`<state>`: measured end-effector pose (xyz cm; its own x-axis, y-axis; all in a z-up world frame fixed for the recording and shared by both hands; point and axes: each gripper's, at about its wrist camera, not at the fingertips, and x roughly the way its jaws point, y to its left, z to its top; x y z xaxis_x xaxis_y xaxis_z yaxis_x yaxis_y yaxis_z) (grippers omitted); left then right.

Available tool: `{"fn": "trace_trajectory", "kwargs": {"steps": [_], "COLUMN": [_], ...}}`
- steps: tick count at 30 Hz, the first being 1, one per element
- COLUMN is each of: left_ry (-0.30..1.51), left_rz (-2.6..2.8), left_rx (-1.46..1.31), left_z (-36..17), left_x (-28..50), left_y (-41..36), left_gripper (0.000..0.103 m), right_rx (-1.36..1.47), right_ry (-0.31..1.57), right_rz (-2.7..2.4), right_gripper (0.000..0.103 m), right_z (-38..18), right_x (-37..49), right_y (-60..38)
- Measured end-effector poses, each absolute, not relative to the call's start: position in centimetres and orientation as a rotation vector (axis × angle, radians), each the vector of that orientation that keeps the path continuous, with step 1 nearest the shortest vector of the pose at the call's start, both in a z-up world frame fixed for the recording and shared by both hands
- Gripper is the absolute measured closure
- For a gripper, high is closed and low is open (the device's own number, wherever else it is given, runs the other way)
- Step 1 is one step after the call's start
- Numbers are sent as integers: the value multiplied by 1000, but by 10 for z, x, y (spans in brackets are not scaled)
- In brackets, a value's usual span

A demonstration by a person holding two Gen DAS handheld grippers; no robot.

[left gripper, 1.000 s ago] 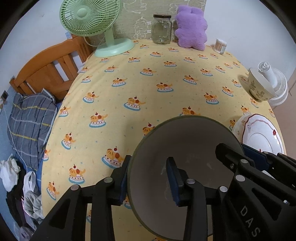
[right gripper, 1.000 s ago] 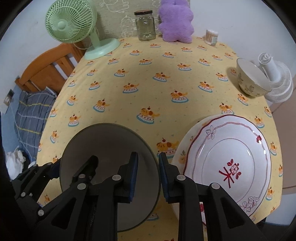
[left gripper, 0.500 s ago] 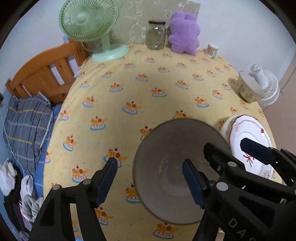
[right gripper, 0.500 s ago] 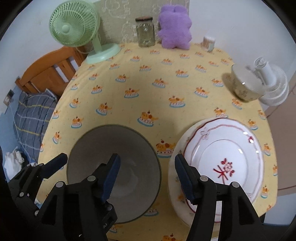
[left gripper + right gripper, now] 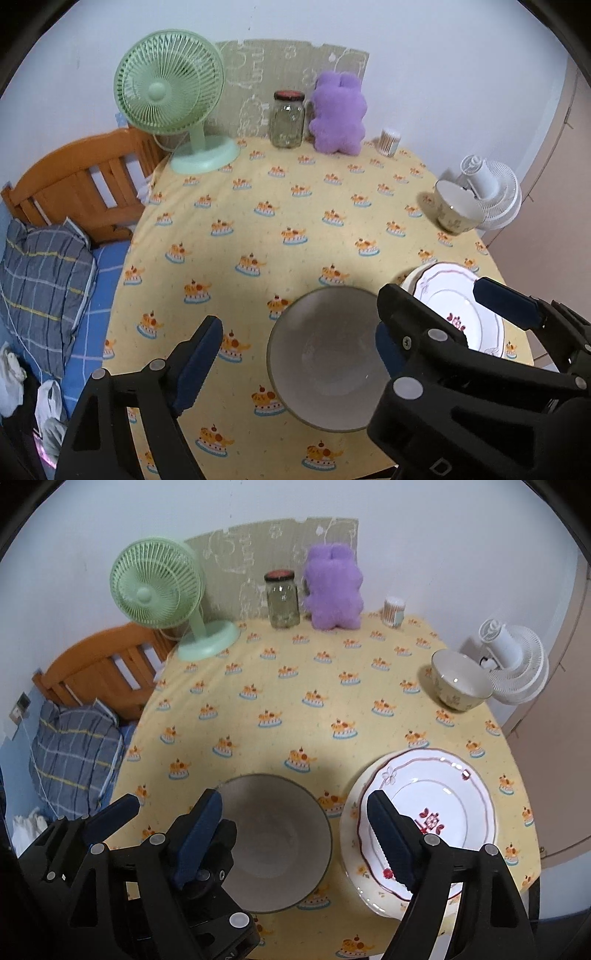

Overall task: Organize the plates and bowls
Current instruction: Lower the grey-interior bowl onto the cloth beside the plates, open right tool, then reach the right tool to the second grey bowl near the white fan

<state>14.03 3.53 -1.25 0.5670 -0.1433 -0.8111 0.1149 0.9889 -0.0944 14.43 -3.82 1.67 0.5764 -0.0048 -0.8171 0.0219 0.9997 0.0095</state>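
The grey bowl is set on the yellow tablecloth, just beside the white plate; the left gripper is held wide open above the bowl; the right gripper is spread wide too; nothing is pinched; a small bowl is seen near the white fan

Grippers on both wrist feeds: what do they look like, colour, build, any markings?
Both the left gripper and the right gripper are matte black angular plastic frames with cut-out openings and silver round rivets. The fingers carry dark blue pads, one ridged along its edge. A white letter D is printed on one gripper's body. No cables or sleeves show.
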Motion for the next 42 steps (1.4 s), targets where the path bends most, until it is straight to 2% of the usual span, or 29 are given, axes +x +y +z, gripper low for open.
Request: {"fn": "trace_trajectory", "kwargs": {"steps": [16, 42], "left_ry": [888, 890], "left_rz": [-105, 24], "left_rx": [-15, -57], "left_z": [6, 1], "left_x": [151, 228], "left_y": [-23, -177], "left_gripper": [17, 17], "right_rx": [15, -21], "right_ry": [887, 887], "right_rz": [-6, 49], "right_gripper": [19, 20], "right_z": [41, 47], "right_x": [151, 227], "right_y": [-90, -255]}}
